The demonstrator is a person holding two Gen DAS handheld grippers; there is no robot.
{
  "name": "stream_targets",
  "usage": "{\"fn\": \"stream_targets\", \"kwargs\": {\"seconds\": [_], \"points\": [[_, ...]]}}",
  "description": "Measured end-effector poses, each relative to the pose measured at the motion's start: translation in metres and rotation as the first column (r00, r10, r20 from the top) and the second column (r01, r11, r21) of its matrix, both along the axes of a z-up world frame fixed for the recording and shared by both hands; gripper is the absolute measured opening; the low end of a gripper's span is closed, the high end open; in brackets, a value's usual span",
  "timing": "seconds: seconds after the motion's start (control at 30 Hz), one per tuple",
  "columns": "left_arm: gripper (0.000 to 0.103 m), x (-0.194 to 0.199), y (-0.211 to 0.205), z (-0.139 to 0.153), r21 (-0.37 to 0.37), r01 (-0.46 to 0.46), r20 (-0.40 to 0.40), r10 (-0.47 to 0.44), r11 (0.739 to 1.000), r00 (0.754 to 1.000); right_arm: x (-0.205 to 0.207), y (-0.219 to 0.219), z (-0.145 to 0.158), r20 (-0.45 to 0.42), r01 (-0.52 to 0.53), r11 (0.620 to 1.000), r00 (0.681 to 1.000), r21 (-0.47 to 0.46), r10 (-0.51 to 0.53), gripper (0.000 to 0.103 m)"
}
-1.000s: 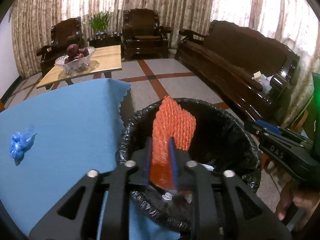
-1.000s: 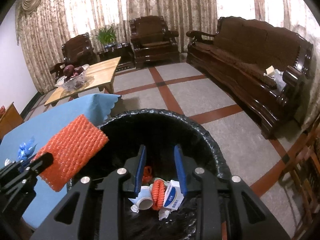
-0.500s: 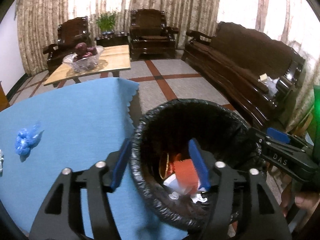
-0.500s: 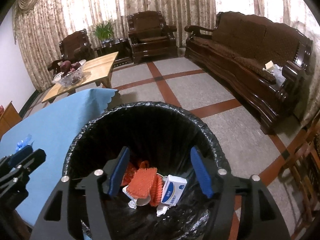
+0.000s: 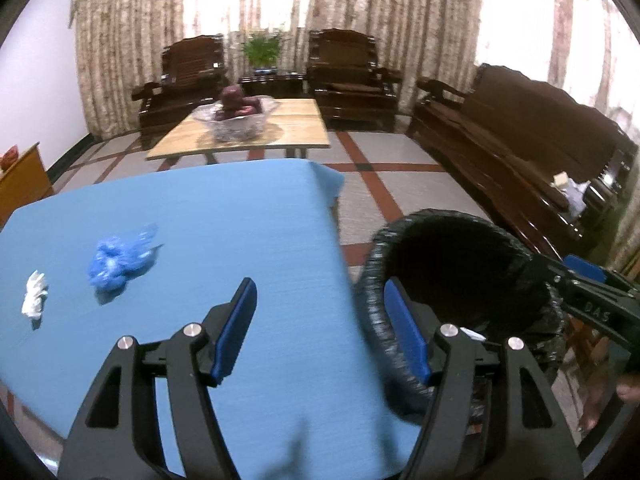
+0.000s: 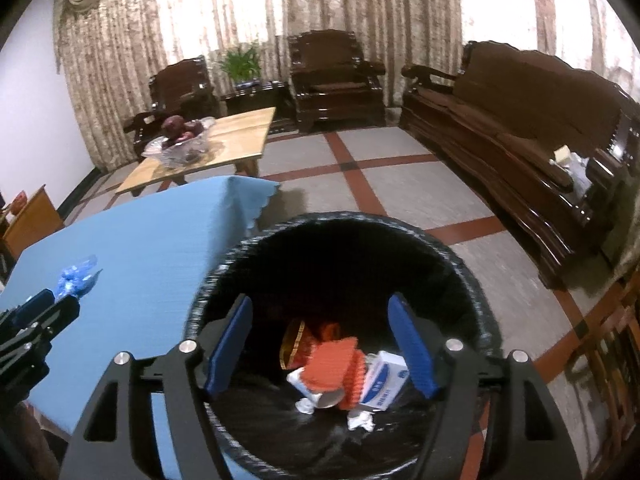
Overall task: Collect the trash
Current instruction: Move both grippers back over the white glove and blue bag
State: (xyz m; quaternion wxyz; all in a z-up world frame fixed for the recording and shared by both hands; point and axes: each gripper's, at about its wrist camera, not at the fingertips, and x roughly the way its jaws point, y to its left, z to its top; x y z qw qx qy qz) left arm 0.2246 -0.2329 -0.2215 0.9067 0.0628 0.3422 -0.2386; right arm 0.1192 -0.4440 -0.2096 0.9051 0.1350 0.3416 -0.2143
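Dropped from the left gripper (image 5: 320,328) since a second ago, the orange foam net (image 6: 334,368) now lies in the black-lined trash bin (image 6: 460,264) among a small white box (image 6: 382,380) and scraps. Both tools' jaws have just been opening and stand released, nothing between them; the right gripper (image 6: 320,344) hangs over the bin. Left has swung toward the blue tablecloth (image 5: 224,216), where a blue plastic wad (image 5: 118,262) and white crumpled paper (image 5: 35,300) likely come next.

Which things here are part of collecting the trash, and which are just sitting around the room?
Part of the job:
- blue crumpled wrapper on the blue tablecloth
- white scrap beside it
- black-lined bin
- orange foam net and small white box, already in the bin

Just lying about:
- glass fruit bowl
- coffee table
- potted plant
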Motion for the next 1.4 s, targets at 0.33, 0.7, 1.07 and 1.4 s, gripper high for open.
{"fn": "stream_targets", "kwargs": {"seconds": [0.33,0.7,1.07,1.4], "points": [[0.067,0.017,0.085,0.003,0.033,-0.118,0.035,0.117,0.993,0.993,0.030,0.059,0.006,-0.023,-0.107,0.994,0.994,-0.032,0.106,0.070],[0.068,0.050,0.205,-0.012,0.094,-0.264,0.053,0.260,0.960,0.964,0.086,0.152,0.004,-0.038,-0.273,0.961,0.962,-0.044,0.271,0.071],[0.071,0.088,0.313,-0.027,0.099,-0.367,0.037,0.365,0.925,0.930,0.160,0.242,-0.010,-0.060,-0.391,0.920,0.919,-0.023,0.389,0.071],[0.073,0.133,0.381,-0.057,0.072,-0.402,0.002,0.403,0.913,0.915,0.208,0.321,-0.039,-0.075,-0.466,0.885,0.882,0.013,0.466,0.071]]}}
